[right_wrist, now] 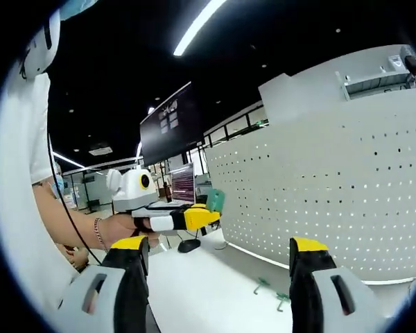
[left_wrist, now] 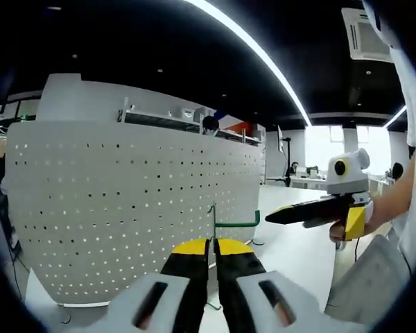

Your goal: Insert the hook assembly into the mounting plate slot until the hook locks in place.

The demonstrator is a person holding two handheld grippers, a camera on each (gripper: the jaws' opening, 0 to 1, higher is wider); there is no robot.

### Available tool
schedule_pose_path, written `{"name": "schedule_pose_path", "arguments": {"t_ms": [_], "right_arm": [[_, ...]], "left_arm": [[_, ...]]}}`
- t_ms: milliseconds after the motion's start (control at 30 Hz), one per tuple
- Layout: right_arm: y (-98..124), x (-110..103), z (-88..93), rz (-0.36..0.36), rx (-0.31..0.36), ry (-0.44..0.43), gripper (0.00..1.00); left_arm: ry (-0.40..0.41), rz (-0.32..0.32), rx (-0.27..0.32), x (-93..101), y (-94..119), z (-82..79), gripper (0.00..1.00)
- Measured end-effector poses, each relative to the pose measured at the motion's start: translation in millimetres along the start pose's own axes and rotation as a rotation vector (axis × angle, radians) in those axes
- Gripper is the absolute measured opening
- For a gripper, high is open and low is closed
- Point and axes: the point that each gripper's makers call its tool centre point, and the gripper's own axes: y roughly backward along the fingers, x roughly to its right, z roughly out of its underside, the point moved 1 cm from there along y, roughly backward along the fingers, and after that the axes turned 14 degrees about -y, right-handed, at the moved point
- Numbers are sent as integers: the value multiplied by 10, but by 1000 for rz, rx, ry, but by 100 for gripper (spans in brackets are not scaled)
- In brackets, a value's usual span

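The left hand-held gripper (left_wrist: pixel 209 253) is clenched on a green hook (left_wrist: pixel 230 223) before the white perforated mounting plate (left_wrist: pixel 125 208). The right hand-held gripper (right_wrist: pixel 222 253) is released; two green hooks (right_wrist: pixel 272 291) lie at 6 o'clock on the bench (right_wrist: pixel 208 284). No legible writing.

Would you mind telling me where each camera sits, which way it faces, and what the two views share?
Left gripper view: rides the left gripper, shut on a green hook, facing the white pegboard; the right gripper and the person's hand enter from the right.
Right gripper view: rides the open right gripper, looking along the pegboard over a white table with small green hooks; the left gripper and the person's arm show.
Shared: pegboard, both grippers.
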Motion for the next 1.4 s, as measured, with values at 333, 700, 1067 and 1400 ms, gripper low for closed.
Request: {"name": "schedule_pose_path", "arguments": {"t_ms": [333,700,1067,1400], "right_arm": [[-230,-52,-68,-33,44,-39,80],[-471,-102,-175,-57,56,-36,79],[-604,-155,-146,-76,50,-63,69],[-662,-144,-182,-47,63,-43,41]], "left_arm": [[0,-8,-2,-3,22,8,3],[-4,-14,-4,-16,26,7,3],[-5,-19,-3,-22,38,-6,3],[-9,-29,0,-28,44,-19,3]]}}
